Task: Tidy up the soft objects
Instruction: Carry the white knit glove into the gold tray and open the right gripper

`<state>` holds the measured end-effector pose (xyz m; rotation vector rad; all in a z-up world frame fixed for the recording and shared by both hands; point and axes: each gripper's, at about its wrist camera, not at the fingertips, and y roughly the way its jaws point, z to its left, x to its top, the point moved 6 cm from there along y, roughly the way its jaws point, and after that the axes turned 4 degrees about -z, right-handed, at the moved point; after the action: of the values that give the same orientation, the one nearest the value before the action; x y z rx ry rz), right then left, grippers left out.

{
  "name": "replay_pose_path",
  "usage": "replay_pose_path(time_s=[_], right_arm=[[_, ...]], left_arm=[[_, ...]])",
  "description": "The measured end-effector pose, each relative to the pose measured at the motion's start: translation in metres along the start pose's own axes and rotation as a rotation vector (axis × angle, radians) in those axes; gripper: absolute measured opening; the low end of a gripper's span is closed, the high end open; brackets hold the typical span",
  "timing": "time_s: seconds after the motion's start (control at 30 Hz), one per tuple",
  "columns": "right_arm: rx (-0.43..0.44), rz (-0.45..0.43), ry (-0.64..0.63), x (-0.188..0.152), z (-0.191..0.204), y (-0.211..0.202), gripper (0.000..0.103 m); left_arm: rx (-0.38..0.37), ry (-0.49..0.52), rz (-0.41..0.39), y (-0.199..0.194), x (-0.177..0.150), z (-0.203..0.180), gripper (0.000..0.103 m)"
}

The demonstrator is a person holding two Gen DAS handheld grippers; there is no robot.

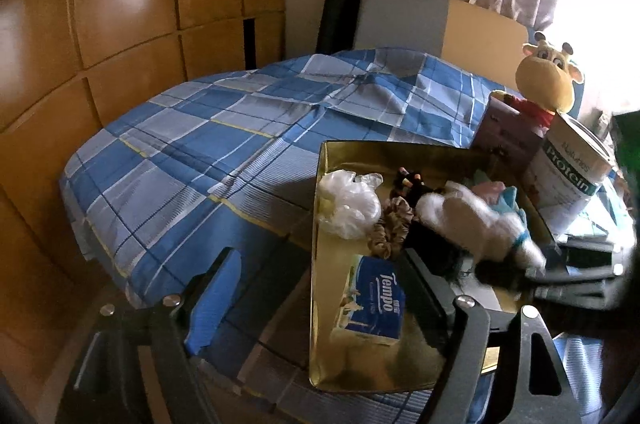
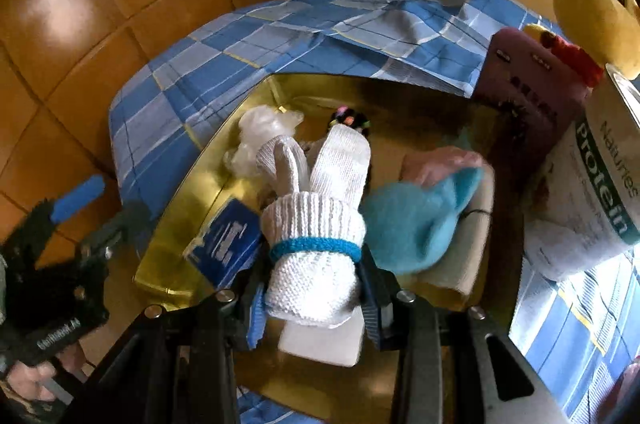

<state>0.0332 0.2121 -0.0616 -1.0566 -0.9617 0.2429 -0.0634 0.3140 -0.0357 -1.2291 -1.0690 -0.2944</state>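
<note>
My right gripper (image 2: 314, 288) is shut on a rolled white sock bundle (image 2: 316, 232) with a blue band, held over a gold tray (image 2: 168, 264). The bundle shows blurred in the left wrist view (image 1: 476, 220). The tray (image 1: 320, 160) holds a clear plastic bag (image 1: 350, 202), a Tempo tissue pack (image 1: 374, 300), a brown scrunchie (image 1: 390, 228), coloured hair ties (image 1: 408, 180), and a light blue fuzzy sock (image 2: 416, 224) on a pink cloth (image 2: 440, 160). My left gripper (image 1: 320, 288) is open and empty at the tray's left edge, over the bed.
The tray lies on a blue plaid bedspread (image 1: 200, 152). A Protein can (image 1: 572, 176), a mauve box (image 1: 508, 132) and a yellow plush giraffe (image 1: 548, 76) stand to the tray's right. Wooden wardrobe panels (image 1: 120, 4) fill the left.
</note>
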Motion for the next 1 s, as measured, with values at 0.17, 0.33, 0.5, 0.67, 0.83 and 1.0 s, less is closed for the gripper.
replay_pose_path(time_s=[0.17, 0.33, 0.5, 0.67, 0.83, 1.0], right_arm=[[0.019, 0.042, -0.008, -0.018, 0.017, 0.008, 0.038], [0.008, 0.105, 0.004, -0.033, 0.022, 0.031, 0.04], [0.014, 0.08, -0.005, -0.034, 0.025, 0.029, 0.045], [0.024, 0.046, 0.02, -0.032, 0.022, 0.019, 0.046], [0.037, 0.003, 0.054, -0.027, 0.017, 0.005, 0.047], [0.044, -0.035, 0.076, -0.026, 0.011, -0.009, 0.047]], left_arm=[[0.001, -0.005, 0.004, -0.001, -0.003, 0.001, 0.081], [0.003, -0.004, 0.012, 0.0, -0.007, 0.002, 0.081], [-0.003, -0.006, 0.015, 0.001, -0.01, 0.002, 0.083], [-0.009, 0.005, 0.013, -0.001, -0.01, -0.003, 0.083], [-0.005, 0.011, 0.008, -0.003, -0.009, -0.004, 0.084], [-0.006, 0.021, 0.002, -0.006, -0.007, -0.007, 0.084]])
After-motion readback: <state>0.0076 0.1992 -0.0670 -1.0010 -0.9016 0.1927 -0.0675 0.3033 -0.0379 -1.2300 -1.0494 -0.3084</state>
